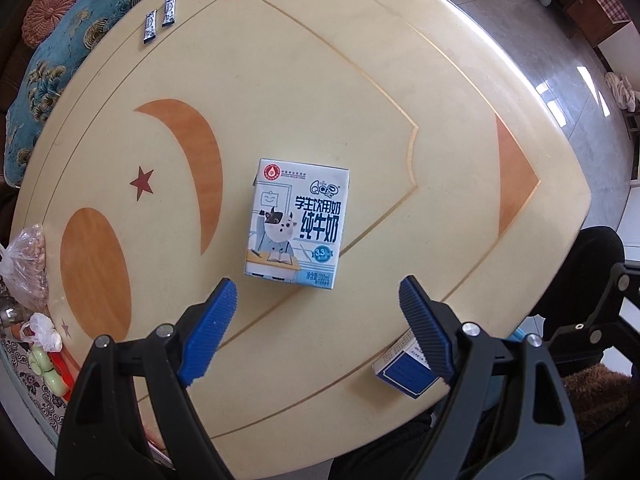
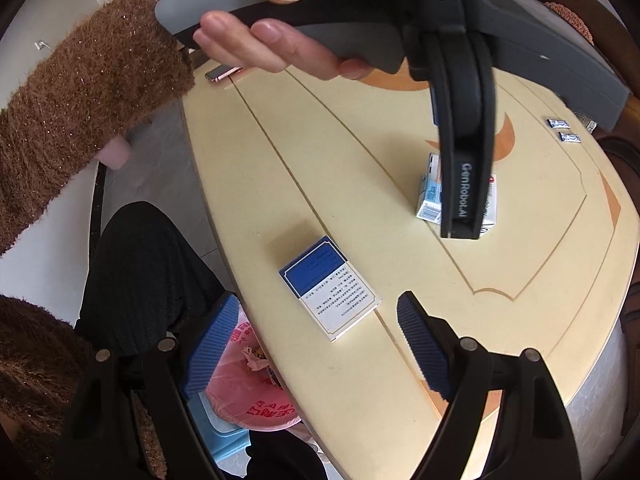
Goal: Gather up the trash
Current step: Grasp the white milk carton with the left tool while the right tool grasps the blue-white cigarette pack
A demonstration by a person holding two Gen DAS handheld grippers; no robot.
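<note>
Both tools wide, nothing held.
Your left tool (image 1: 316,308) hangs over the milk carton (image 1: 296,222), upright mid-counter (image 1: 360,80); your right tool (image 2: 320,332) sits above the blue-and-white pack (image 2: 330,288) near the counter edge, pink-lined bin (image 2: 248,392) below.

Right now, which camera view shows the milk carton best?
The left wrist view: the milk carton lies near the centre with its printed front fully visible. In the right wrist view the other gripper's black body hides most of it; only its edges show.
</note>
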